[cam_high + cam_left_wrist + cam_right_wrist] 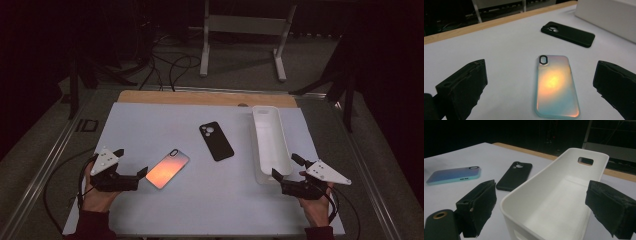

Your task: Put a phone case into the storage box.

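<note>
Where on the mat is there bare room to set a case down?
Bare mat: the far-left stretch behind the shiny case, the near middle between the left gripper and right gripper. Tighter between the black case and white bin.

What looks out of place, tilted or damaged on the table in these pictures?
Nothing stands out. The iridescent phone case and the black phone case lie flat, back side up, each at a slant and apart from each other. The white bin stands upright and is empty. No damage or spill shows.
</note>
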Available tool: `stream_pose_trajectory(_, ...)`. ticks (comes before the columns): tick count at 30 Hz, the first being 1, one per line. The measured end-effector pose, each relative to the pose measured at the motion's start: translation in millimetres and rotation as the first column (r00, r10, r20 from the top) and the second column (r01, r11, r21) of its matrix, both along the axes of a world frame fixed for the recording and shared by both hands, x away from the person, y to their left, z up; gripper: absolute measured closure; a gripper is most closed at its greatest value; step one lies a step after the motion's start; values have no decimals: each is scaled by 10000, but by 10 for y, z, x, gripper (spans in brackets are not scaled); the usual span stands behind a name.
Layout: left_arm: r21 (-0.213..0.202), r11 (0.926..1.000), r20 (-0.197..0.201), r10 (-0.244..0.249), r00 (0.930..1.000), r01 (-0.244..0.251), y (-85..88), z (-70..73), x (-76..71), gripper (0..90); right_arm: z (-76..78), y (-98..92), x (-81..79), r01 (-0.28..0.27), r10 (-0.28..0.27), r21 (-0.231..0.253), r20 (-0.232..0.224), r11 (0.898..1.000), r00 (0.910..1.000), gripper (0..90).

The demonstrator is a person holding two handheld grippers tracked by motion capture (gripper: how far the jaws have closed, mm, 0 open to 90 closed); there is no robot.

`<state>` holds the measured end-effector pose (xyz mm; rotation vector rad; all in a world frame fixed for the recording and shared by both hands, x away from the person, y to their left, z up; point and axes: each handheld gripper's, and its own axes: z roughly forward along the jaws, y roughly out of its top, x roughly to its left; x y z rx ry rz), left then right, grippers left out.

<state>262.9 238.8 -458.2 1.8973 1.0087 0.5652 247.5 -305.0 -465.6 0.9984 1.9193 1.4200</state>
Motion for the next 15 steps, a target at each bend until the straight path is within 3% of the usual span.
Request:
stream_pose_trajectory(4, 613, 9981, -601, -79, 9982, 116, -120, -53, 106, 0, -22, 30, 6, 3, -4, -60, -93, 10000, 10000, 95)
stream_pose_trajectory(8, 903, 9953, -956, -251, 9951, 338, -225, -119, 194, 0, -27, 64, 12, -6, 3, -177, -126, 9998, 9999, 95)
stream_pose_trajectory(15, 1623, 9846, -1674, -379, 9852, 655, -387, -265, 346, 0, -14, 51, 12, -8, 7, -135, -75, 9999, 10000, 95)
